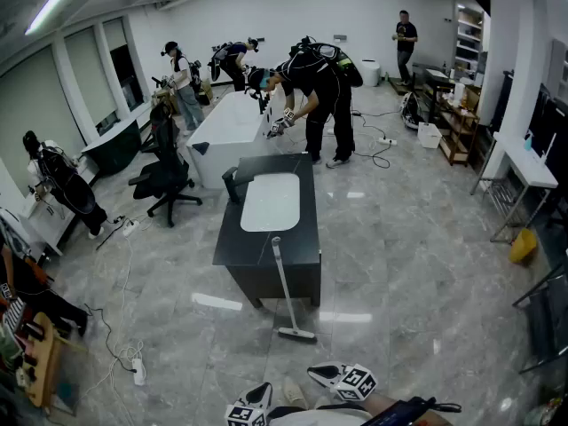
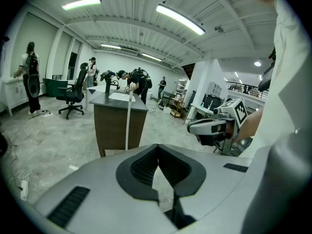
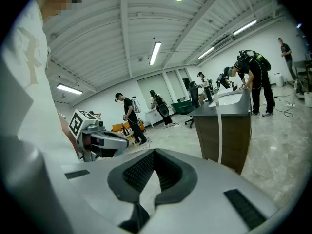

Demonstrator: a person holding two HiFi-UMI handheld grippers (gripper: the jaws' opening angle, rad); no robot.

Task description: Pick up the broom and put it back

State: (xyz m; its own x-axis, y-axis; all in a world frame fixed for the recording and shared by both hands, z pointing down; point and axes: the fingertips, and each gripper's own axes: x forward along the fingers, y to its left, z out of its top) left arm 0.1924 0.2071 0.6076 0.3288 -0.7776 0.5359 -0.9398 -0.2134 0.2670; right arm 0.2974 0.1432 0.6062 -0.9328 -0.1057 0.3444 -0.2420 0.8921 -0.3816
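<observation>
A broom (image 1: 286,291) with a pale handle leans against the front of a dark cabinet (image 1: 306,264); its head (image 1: 295,334) rests on the grey floor. Both grippers are at the bottom edge of the head view, well short of the broom. My left gripper (image 1: 253,406) is shut and holds nothing, and so is my right gripper (image 1: 342,380). In the left gripper view the shut jaws (image 2: 158,172) point towards the cabinet and the broom handle (image 2: 128,123). From the right gripper (image 3: 155,174), the handle (image 3: 219,135) stands off to the right.
The cabinet carries a white sink (image 1: 270,201) and a black tap (image 1: 231,185). A power strip with cable (image 1: 138,369) lies on the floor at the left. An office chair (image 1: 167,177), a white bathtub (image 1: 226,127) and several people stand further back.
</observation>
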